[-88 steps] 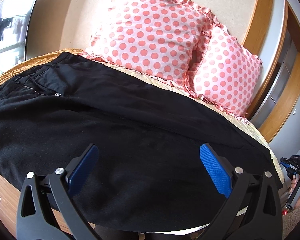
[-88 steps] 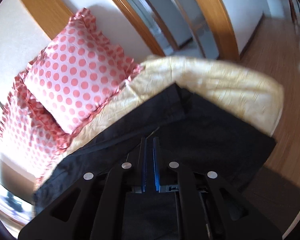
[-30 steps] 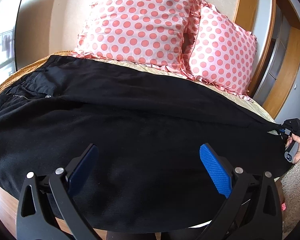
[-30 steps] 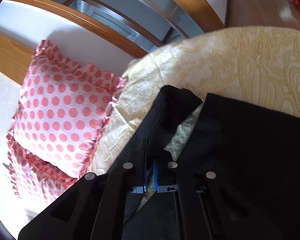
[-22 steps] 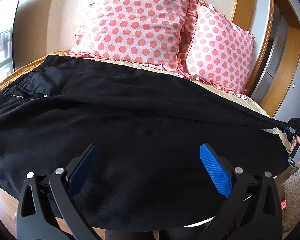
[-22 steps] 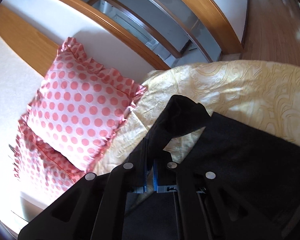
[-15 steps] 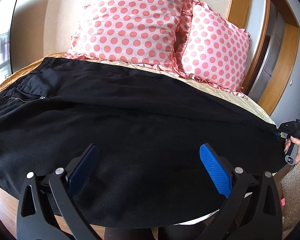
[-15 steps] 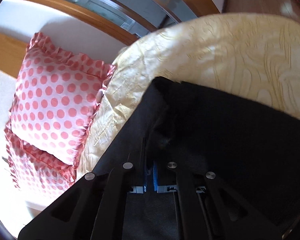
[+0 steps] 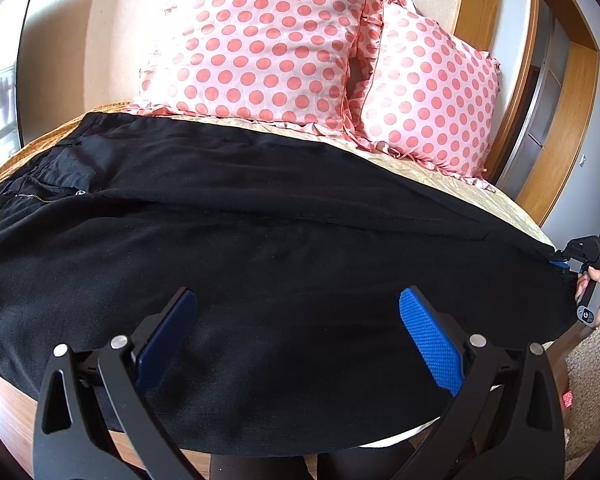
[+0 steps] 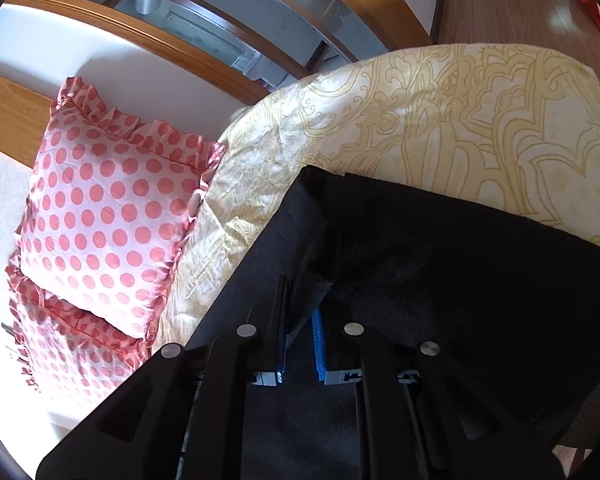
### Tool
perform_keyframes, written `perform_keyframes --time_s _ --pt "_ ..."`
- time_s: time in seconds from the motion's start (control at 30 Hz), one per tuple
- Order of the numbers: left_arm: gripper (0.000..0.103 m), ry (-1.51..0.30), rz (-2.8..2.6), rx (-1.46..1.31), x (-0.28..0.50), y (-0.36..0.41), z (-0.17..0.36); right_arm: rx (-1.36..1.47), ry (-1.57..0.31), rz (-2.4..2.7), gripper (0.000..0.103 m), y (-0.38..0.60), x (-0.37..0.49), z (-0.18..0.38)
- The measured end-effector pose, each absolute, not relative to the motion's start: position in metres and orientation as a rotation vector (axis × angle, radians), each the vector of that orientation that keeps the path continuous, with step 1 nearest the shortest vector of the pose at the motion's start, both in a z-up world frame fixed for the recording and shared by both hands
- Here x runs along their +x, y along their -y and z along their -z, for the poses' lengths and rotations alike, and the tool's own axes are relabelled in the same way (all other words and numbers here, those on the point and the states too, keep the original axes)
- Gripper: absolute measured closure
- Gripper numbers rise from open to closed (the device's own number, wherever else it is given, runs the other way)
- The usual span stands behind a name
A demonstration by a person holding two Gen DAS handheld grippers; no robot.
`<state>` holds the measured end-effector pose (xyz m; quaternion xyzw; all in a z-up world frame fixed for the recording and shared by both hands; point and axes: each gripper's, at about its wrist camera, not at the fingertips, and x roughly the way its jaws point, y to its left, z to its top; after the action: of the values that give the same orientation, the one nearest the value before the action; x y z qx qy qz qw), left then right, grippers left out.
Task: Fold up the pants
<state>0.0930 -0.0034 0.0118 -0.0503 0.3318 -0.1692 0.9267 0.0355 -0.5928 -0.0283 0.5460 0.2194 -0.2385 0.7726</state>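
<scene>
Black pants (image 9: 260,248) lie spread across the bed, waistband and zipper at the far left, leg hems at the right. My left gripper (image 9: 300,320) hovers open and empty above the near leg. My right gripper (image 10: 300,320) sits at the hem end; its jaws stand slightly apart, with a fold of the black hem (image 10: 312,240) lying between them. The right gripper also shows at the far right edge of the left wrist view (image 9: 584,256), at the hems.
Two pink polka-dot pillows (image 9: 260,44) lean against the headboard behind the pants. A yellow patterned bedspread (image 10: 440,120) covers the bed. The bed edge runs close below my left gripper. Wooden floor (image 10: 512,4) and a door frame lie past the bed's right end.
My right gripper has laid the top leg hem onto the lower leg, and its jaws have parted a little. The left gripper has stayed open and shifted slightly.
</scene>
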Motion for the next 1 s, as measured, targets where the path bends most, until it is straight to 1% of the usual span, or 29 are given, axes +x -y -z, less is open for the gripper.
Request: perform_keyframes --time_s 0.1,0.17,0.3,0.4,0.5,0.6,0.8,0.9,1.0 --pt "0.002 -0.687 0.347 -0.112 0.094 0.003 -0.011 1.149 -0.492 0.548 0.092 0.594 0.039 0.027" --pt "0.002 -0.689 0.348 -0.111 0.094 0.002 -0.011 1.098 -0.486 0.552 0.095 0.590 0.041 0.019" --pt "0.002 -0.683 0.346 -0.101 0.093 0.003 -0.012 0.970 -0.410 0.500 0.096 0.582 0.047 -0.017" --pt "0.002 -0.682 0.346 -0.106 0.092 0.003 -0.012 0.930 -0.326 0.368 0.096 0.579 0.046 -0.040" --pt "0.002 -0.682 0.345 -0.110 0.091 0.002 -0.011 0.910 -0.275 0.308 0.096 0.578 0.027 -0.047" --pt "0.002 -0.679 0.340 -0.110 0.091 0.000 -0.011 0.955 -0.270 0.317 0.096 0.579 -0.007 -0.033" --pt "0.002 -0.677 0.357 -0.113 0.093 0.004 -0.013 1.047 -0.331 0.386 0.096 0.561 -0.066 0.012" --pt "0.002 -0.666 0.379 -0.101 0.088 0.009 -0.015 1.064 -0.403 0.437 0.096 0.546 -0.077 0.034" --pt "0.002 -0.658 0.385 -0.078 0.087 0.013 -0.017 1.034 -0.470 0.467 0.096 0.538 -0.077 0.041"
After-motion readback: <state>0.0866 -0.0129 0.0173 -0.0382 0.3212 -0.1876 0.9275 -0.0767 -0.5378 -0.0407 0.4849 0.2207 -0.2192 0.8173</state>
